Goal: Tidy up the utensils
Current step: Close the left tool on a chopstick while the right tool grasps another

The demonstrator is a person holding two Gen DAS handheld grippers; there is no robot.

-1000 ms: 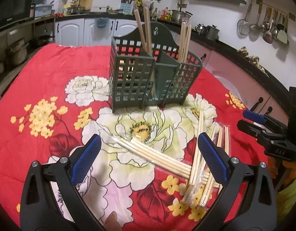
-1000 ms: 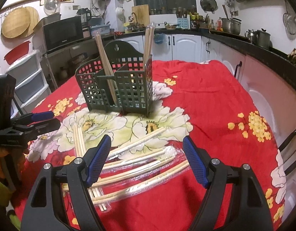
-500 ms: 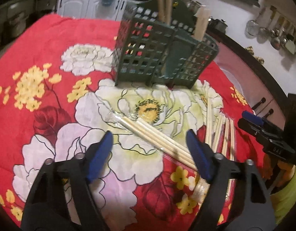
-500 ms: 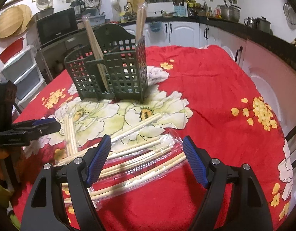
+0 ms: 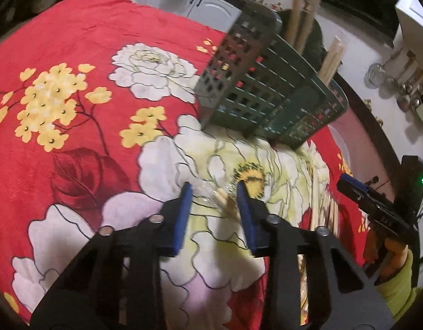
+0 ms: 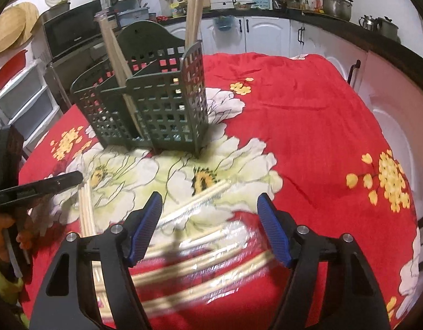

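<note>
Left fingers closing on the first wrapped chopstick pair

My left gripper [image 5: 214, 200] has dropped toward the bench since a second ago, and its blue-padded fingers [image 5: 184, 214], wide then, are closing around the tip of a clear-wrapped pair of pale wooden chopsticks [image 5: 223, 202] on the red floral cloth [image 5: 74, 41] at the bench's near edge; the pads don't press yet. My right gripper [image 6: 210, 227] is narrowing slightly over the other wrapped pairs [image 6: 211, 250], gripping nothing. I judge a pickup is imminent, bound for the dark green lattice plastic caddy [image 6: 156, 104] mid-bench.
</note>
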